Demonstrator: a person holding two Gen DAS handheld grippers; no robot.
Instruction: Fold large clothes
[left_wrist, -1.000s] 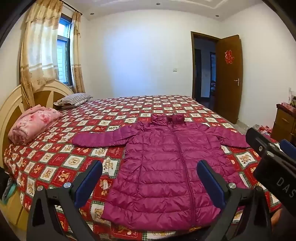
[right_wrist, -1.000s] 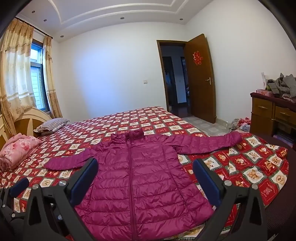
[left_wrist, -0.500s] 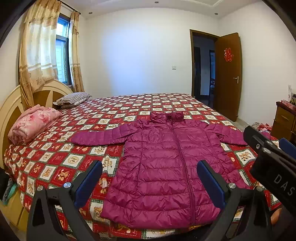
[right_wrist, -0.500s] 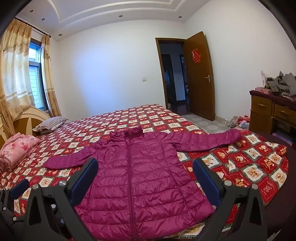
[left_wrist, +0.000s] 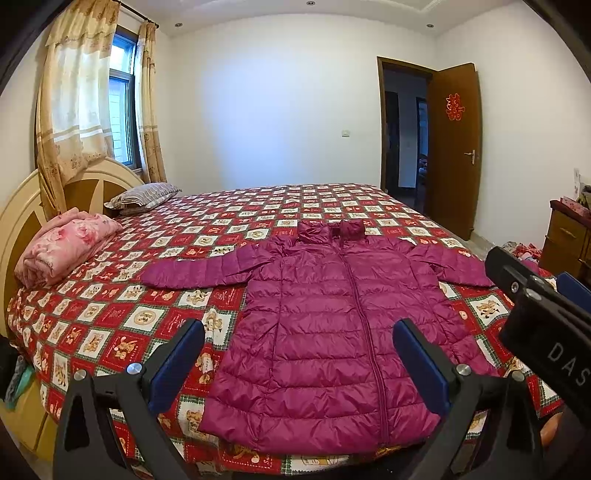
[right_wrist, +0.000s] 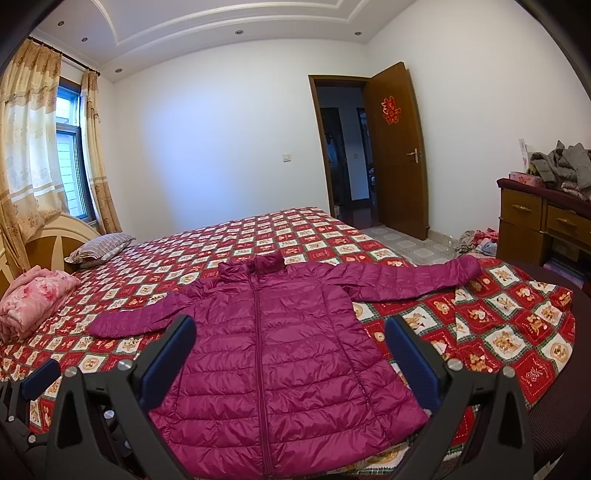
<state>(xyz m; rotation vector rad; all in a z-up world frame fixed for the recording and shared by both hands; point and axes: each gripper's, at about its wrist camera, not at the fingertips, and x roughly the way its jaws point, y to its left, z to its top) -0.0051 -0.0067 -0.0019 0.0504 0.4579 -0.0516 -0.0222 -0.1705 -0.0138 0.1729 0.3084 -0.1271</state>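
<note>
Left wrist view: the magenta quilted down jacket (left_wrist: 332, 332) lies front-up and zipped on the bed (left_wrist: 110, 314), its hem at the near edge, and its far sleeve end is hidden behind the right tongs (left_wrist: 546, 314). Left tongs (left_wrist: 299, 365) stand wide apart, empty, above the hem. Right wrist view shows both sleeves spread and the right tongs (right_wrist: 290, 358) wide too, gripping nothing. Glossy puffed channels, stand collar, checkered bear-print bedspread (right_wrist: 498, 332). A rolled pink blanket (left_wrist: 62, 247) sits by the headboard.
</note>
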